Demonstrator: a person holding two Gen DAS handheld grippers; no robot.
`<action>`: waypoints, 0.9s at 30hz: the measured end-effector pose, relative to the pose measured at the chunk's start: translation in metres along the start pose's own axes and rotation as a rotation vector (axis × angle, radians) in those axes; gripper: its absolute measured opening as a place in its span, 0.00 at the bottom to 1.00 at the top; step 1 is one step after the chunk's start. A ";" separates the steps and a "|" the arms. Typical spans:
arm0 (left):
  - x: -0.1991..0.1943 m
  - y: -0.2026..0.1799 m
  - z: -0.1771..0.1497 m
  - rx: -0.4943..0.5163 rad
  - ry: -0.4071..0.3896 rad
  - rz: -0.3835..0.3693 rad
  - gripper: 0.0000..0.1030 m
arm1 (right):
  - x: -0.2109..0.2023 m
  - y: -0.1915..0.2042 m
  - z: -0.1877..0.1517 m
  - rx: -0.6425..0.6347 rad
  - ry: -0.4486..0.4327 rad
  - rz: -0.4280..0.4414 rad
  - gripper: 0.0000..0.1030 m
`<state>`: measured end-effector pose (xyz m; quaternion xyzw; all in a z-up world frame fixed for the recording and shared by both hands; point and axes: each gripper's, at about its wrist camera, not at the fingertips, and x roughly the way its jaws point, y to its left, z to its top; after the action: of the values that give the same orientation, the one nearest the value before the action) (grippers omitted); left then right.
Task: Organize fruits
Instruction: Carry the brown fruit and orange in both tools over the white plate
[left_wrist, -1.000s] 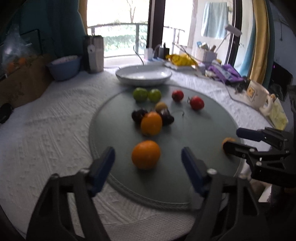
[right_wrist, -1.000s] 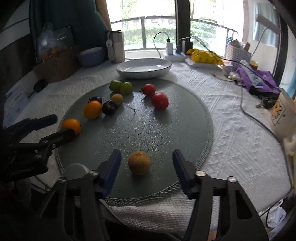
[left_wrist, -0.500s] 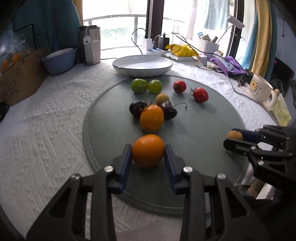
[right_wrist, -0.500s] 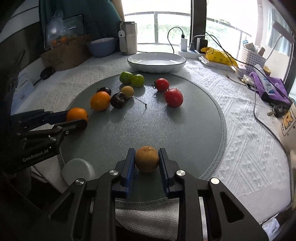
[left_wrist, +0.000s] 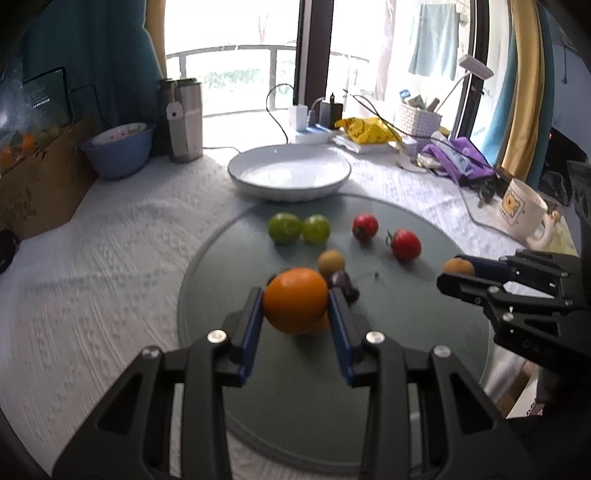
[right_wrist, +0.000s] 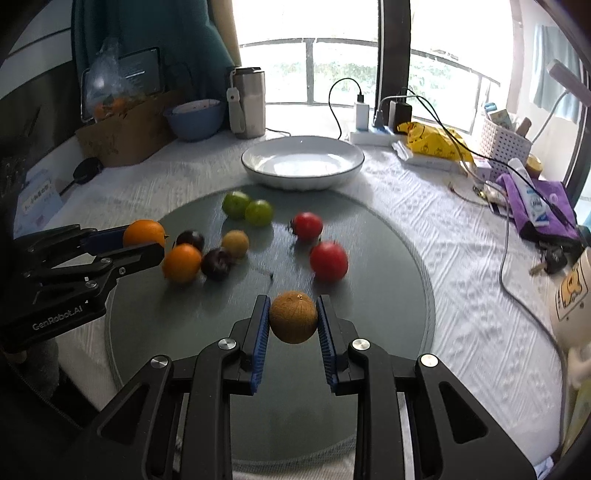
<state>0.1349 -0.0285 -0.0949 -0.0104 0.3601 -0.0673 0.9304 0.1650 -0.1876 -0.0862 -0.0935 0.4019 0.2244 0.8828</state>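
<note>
My left gripper (left_wrist: 295, 304) is shut on an orange (left_wrist: 295, 300) and holds it above the grey glass turntable (left_wrist: 424, 354); it also shows at the left of the right wrist view (right_wrist: 146, 243). My right gripper (right_wrist: 293, 317) is shut on a brown round fruit (right_wrist: 293, 316), lifted off the turntable (right_wrist: 388, 295). On the turntable lie a second orange (right_wrist: 182, 262), two dark plums (right_wrist: 216, 263), a small brown fruit (right_wrist: 235, 242), two green fruits (right_wrist: 246, 207) and two red tomatoes (right_wrist: 328, 260). An empty white bowl (right_wrist: 303, 160) stands behind the turntable.
At the back stand a blue bowl (right_wrist: 194, 118), a steel tumbler (right_wrist: 248, 101), chargers with cables (right_wrist: 380, 114), a yellow bag (right_wrist: 430, 142) and a white basket (right_wrist: 504, 142). A mug (left_wrist: 522, 214) sits at the right. A cardboard box (left_wrist: 33, 173) sits at the left.
Both grippers closed on their fruits, the left on the orange and the right on the brown fruit, then lifted them off the turntable and carried them forward toward the bowl.
</note>
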 end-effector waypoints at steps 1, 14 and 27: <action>0.001 0.001 0.004 0.001 -0.005 -0.001 0.35 | 0.001 -0.001 0.004 -0.002 -0.004 0.001 0.27; 0.020 0.028 0.051 -0.064 -0.063 0.004 0.35 | 0.023 -0.016 0.062 -0.010 -0.061 0.002 0.27; 0.062 0.047 0.105 -0.086 -0.074 -0.002 0.35 | 0.042 -0.031 0.126 -0.020 -0.134 0.021 0.27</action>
<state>0.2561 0.0066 -0.0614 -0.0533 0.3280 -0.0520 0.9418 0.2872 -0.1579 -0.0351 -0.0830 0.3406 0.2435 0.9043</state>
